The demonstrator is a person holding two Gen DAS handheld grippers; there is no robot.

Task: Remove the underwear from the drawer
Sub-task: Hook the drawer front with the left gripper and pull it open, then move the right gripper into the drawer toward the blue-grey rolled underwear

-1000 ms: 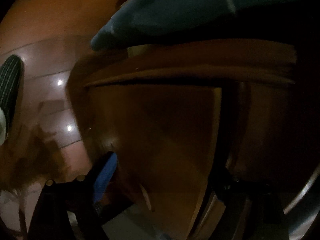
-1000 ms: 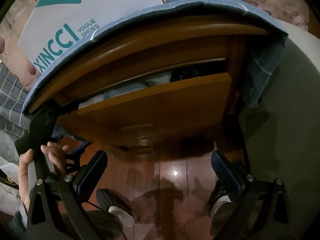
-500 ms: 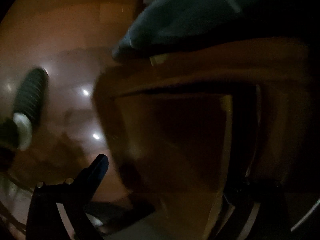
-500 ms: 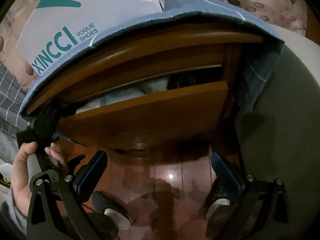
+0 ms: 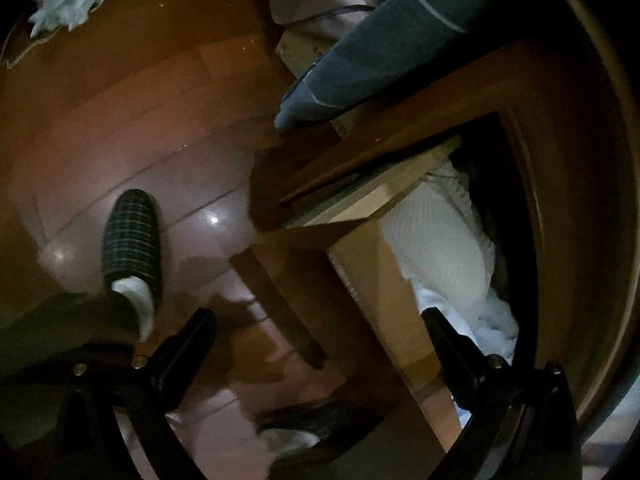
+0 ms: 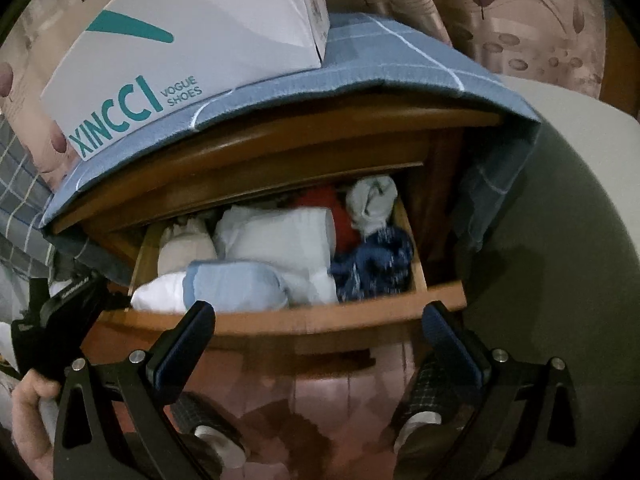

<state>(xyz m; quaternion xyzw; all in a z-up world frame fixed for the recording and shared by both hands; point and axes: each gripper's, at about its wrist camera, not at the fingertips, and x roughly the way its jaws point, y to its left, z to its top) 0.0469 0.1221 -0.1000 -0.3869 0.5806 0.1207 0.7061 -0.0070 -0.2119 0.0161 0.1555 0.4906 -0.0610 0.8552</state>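
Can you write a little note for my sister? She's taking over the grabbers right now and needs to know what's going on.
Left gripper: open, holding nothing, beside the drawer's left end.
Right gripper: open, holding nothing, in front of the drawer.
The drawer is pulled out under the shoebox and blue cloth. Inside: a light blue roll at the front, a white bundle behind it, a dark blue piece on the right.
Done: drawer open.
Left: grab the underwear and lift it out.
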